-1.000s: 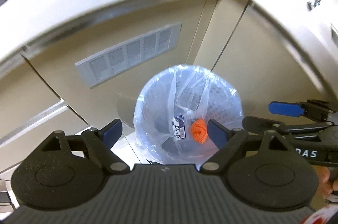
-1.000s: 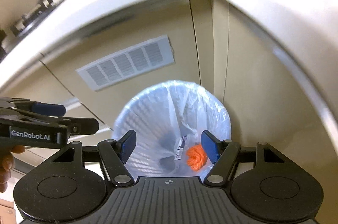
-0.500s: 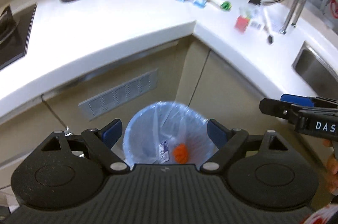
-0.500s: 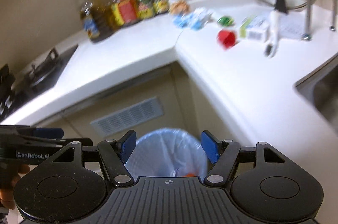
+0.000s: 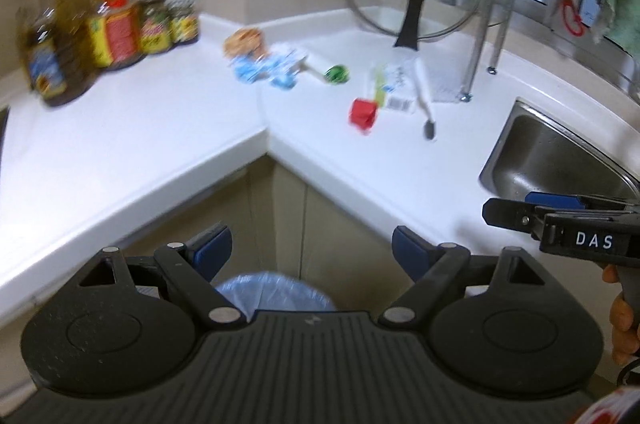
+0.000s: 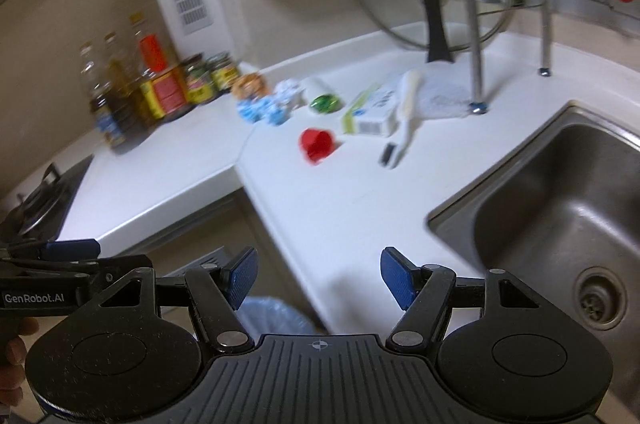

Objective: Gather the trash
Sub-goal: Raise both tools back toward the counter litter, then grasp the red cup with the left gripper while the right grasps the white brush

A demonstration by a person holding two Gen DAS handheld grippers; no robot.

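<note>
Countertop (image 5: 132, 144): white, plain.
Cup (image 6: 317, 145): red.
Wrapper (image 5: 336, 74): green, glossy.
Packets (image 5: 264, 70): light blue and white print.
Box (image 6: 370, 112): white, green edge stripe.
Bin liner (image 5: 272, 290): pale blue, translucent.
Sink (image 6: 560, 208): grey steel.
Gripper pads (image 6: 240, 274): blue, on black frames.
Cabinet fronts (image 5: 320, 248): beige.

- The bin liner (image 5: 276, 290) shows only as a blue-white rim; the gripper body hides what lies inside.
- Bottle labels (image 5: 44, 64) are smeared by motion, unreadable.
- The blue-and-white wrappers (image 6: 262, 110) blur into one heap.
- The sink (image 6: 560, 208) runs off the right edge.
- The stove (image 6: 40, 200) is cut off at the left.
</note>
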